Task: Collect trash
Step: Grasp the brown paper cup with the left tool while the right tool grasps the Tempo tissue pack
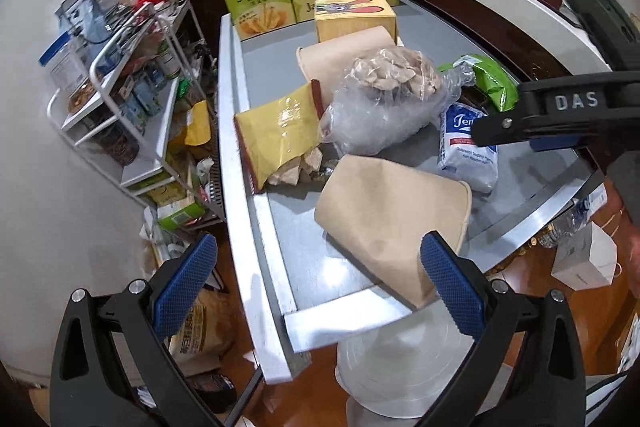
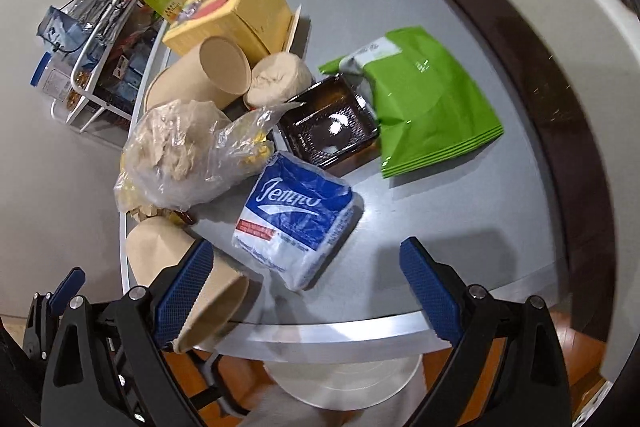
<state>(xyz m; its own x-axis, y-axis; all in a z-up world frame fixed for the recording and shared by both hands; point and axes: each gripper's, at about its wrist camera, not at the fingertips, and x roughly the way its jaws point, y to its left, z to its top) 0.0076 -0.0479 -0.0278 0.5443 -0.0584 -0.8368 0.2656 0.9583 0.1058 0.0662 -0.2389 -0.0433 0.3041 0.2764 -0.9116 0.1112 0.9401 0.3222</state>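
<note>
Collection not visibly begun: every piece of litter lies on the grey metal-edged bench (image 1: 276, 239), nothing is held.

Left gripper (image 1: 320, 283), lower frame of the left wrist view: jaws wide apart, empty, over the tipped tan paper cup (image 1: 384, 215) at the bench's near edge.

Right gripper (image 2: 306, 291), bottom of the right wrist view: jaws wide apart, empty, the blue-and-white soft tissue pack (image 2: 296, 219) just ahead between the fingers, untouched.

Still to collect:
- clear plastic bag of crumpled brown tissue (image 2: 180, 155)
- black plastic tray (image 2: 330, 123), centre
- green glossy pouch (image 2: 424, 103), right
- yellow foil snack bag (image 1: 276, 135)

No bin identifiable in either view.
</note>
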